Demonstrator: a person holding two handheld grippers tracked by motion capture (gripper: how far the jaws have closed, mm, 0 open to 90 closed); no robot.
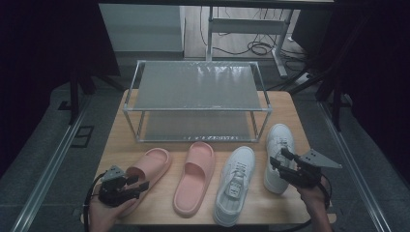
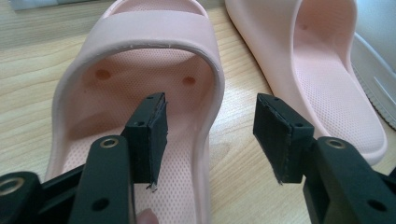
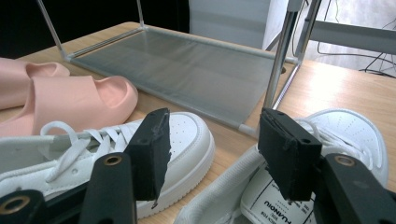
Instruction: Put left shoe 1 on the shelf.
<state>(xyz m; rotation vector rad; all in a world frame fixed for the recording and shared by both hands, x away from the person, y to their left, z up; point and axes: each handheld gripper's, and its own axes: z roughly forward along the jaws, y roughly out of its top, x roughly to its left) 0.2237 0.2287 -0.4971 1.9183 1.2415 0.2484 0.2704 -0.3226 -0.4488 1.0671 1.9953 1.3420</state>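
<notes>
Two pink slippers and two white sneakers lie in a row on the wooden table (image 1: 290, 111). My left gripper (image 1: 140, 183) hovers at the heel end of the left pink slipper (image 1: 150, 166). In the left gripper view my left gripper (image 2: 210, 135) is open, one jaw inside the left pink slipper (image 2: 149, 32) and the other outside its side wall, neither touching it. My right gripper (image 1: 278, 158) stands open over the heel of the right white sneaker (image 1: 279, 145). In the right gripper view my right gripper (image 3: 212, 149) has the right white sneaker's (image 3: 350, 130) collar below its jaws.
A two-tier metal shoe rack (image 1: 198, 87) with mesh shelves stands at the back of the table, nothing on it. The second pink slipper (image 1: 196, 176) and the left white sneaker (image 1: 235, 183) lie between my grippers. Cables and a desk frame sit on the floor behind.
</notes>
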